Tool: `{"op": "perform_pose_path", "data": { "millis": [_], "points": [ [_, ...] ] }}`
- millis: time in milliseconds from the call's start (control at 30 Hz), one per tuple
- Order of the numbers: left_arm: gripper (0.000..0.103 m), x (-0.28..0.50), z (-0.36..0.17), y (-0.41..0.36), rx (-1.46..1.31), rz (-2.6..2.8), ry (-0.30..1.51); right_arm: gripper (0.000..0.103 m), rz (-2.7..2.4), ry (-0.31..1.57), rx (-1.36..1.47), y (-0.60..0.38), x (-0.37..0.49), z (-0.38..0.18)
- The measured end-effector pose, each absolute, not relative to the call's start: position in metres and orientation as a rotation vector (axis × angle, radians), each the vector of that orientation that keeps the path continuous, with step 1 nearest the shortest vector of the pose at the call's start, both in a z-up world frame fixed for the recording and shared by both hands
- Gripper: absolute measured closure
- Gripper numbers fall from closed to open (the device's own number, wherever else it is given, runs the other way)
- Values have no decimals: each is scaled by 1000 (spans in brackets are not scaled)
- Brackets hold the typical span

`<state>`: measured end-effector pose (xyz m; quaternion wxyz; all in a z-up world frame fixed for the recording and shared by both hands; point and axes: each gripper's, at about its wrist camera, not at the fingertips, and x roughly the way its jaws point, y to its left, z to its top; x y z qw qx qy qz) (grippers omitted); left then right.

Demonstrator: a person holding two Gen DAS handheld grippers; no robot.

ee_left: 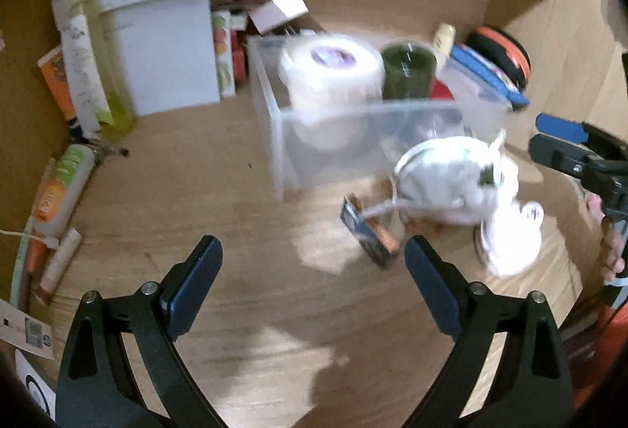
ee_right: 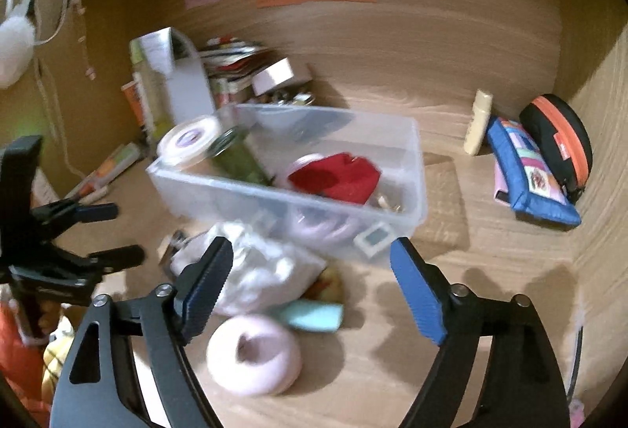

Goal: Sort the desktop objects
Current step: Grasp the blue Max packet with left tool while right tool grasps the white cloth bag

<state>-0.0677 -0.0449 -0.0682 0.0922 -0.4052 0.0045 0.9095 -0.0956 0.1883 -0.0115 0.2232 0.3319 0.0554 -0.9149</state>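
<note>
**Loose items in front of the bin: which tongs are nearer**

- Bin (ee_right: 408, 169): clear plastic, mid-desk, already holding a tape roll (ee_right: 188, 139), a green jar (ee_right: 239, 161) and a red item (ee_right: 337, 177). Its near wall faces both tongs.
- White bundle (ee_right: 267, 267): soft cloth or bag with a cord, lying on the desk against the bin's near wall. In the right wrist view it sits just ahead of the left-hand finger of the right tongs (ee_right: 310, 263), slightly left of their centre line.
- Pink ring (ee_right: 253, 359): round, with a hole, on the desk nearer the person than the bundle, low between the right tongs' arms and left of centre. No long axis to speak of.
- Teal piece (ee_right: 314, 314): small and oblong, long axis roughly across the view, between bundle and ring.
- Right tongs: jaws wide, nothing between the pads, hanging over this cluster.
- Left tongs (ee_left: 314, 255): jaws wide and empty. From them the bundle (ee_left: 451, 184) lies ahead and to the right, past the right-hand finger; a small dark box (ee_left: 371, 235) lies closer, just inside that finger.
- Judgement: the right tongs are nearer to the bundle and ring; either would then go forward and up over the bin's near wall.
- Pouches (ee_right: 526, 169) lie well apart to the right, out of either reach for now.
</note>
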Motion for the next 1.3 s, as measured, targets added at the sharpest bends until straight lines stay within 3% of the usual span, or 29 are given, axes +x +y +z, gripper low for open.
{"op": "perform_pose_path", "data": {
  "millis": [267,400,667,833,1200,1300],
  "points": [
    [9,-74,-81,-40,-1241,2572,47,19,-2442,242,970,165,-74,-34],
    [28,-80,-82,-39,-1266,2529,98,19,-2421,250,1009,159,-77,-43],
    [31,-92,-83,-42,-1291,2462,118,19,-2403,243,1013,158,-81,-42],
    [46,-98,-83,-30,-1275,2408,184,19,-2385,268,1030,151,-88,-45],
    [47,-107,-85,-15,-1262,2403,249,19,-2337,311,1093,137,-109,-59],
    [54,-104,-85,-17,-1253,2430,264,21,-2327,310,1101,133,-114,-62]
  ]
}}
